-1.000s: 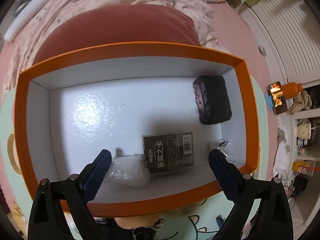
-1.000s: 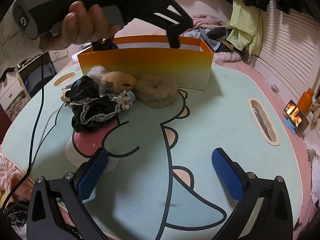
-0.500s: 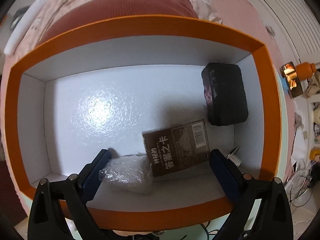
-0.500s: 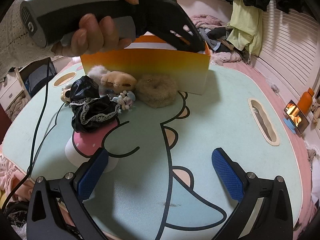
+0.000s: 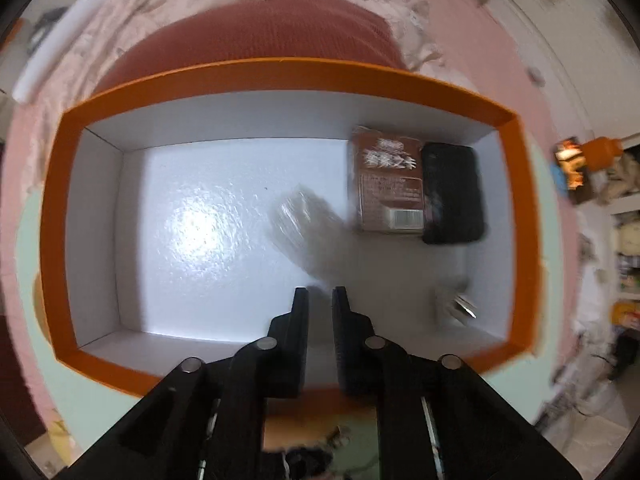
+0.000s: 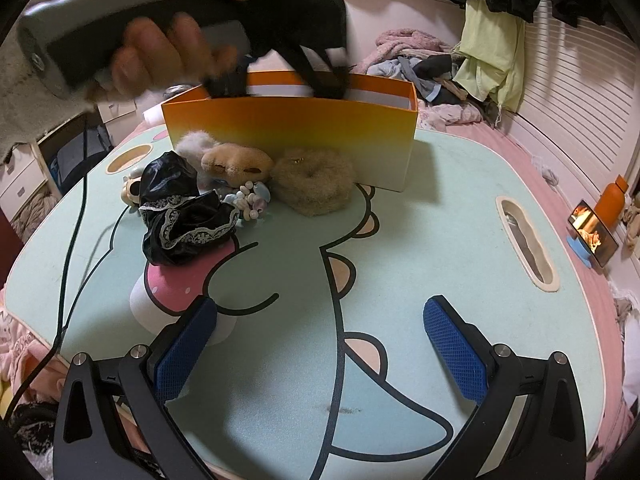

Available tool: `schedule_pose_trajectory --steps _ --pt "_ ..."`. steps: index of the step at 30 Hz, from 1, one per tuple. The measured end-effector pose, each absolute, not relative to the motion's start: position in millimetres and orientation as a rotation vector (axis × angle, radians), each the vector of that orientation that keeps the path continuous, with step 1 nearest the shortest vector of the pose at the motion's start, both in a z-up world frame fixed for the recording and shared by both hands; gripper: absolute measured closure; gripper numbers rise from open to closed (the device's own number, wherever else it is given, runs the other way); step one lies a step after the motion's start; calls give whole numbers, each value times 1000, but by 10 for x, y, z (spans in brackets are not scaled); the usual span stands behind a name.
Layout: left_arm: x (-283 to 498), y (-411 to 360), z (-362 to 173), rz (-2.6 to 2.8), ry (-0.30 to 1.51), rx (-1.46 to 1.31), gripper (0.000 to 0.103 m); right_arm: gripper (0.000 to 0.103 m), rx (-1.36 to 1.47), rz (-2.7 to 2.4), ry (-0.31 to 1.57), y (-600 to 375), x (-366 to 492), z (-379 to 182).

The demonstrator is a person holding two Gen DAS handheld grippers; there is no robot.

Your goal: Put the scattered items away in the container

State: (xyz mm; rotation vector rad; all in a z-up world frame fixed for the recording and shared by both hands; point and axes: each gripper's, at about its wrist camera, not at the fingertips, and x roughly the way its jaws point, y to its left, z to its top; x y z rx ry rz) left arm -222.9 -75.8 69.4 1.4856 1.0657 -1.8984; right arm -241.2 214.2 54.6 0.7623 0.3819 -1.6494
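The orange box point(image 5: 280, 72) with a white inside holds a brown card box point(image 5: 388, 184), a black pouch point(image 5: 452, 192), a clear plastic-wrapped item point(image 5: 304, 220) and a small metal clip point(image 5: 456, 304). My left gripper point(image 5: 320, 300) hangs over the box with its jaws nearly together and nothing between them. In the right wrist view it point(image 6: 280, 60) hovers above the orange box point(image 6: 292, 140). In front of the box lie a brown scrunchie point(image 6: 316, 184), a tan plush point(image 6: 236, 160), a bead bracelet point(image 6: 250, 198) and black lace cloth point(image 6: 180, 216). My right gripper point(image 6: 320, 344) is open and empty above the mat.
The mint cartoon mat point(image 6: 440, 240) has an oval cut-out point(image 6: 524, 236) at right. A cable point(image 6: 76, 208) runs down the left side. A red cushion point(image 5: 256, 40) lies behind the box. An orange bottle point(image 6: 610, 204) and a phone stand sit off the right edge.
My left gripper has closed from wide open to nearly shut. The camera has shifted over the box; the card box now lies beside the pouch. The right gripper has not moved.
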Motion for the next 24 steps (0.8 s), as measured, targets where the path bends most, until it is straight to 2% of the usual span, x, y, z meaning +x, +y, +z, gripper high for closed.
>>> schedule_pose_trajectory --steps 8,9,11,12,13,15,24 --pt "-2021 -755 862 -1943 989 1431 92 0 763 -1653 381 2145 -2422 542" --pt "-2034 -779 852 -1947 992 1435 89 0 763 -1653 380 2145 -2423 542" --pt "-2153 -851 840 -1963 1007 1411 67 0 763 -1654 380 2145 -2427 541" --pt "-2184 -925 843 -1969 1016 1389 41 0 763 -1654 380 2146 -2428 541" --pt "-2175 -950 852 -1975 1021 1362 24 0 763 -1654 379 2146 -2426 540" --pt "-2227 -978 896 -1998 1010 1309 21 0 763 -1655 379 2146 -2424 541" --pt "-2514 -1024 702 -1958 981 1376 21 0 765 -1659 377 2145 -2415 542"
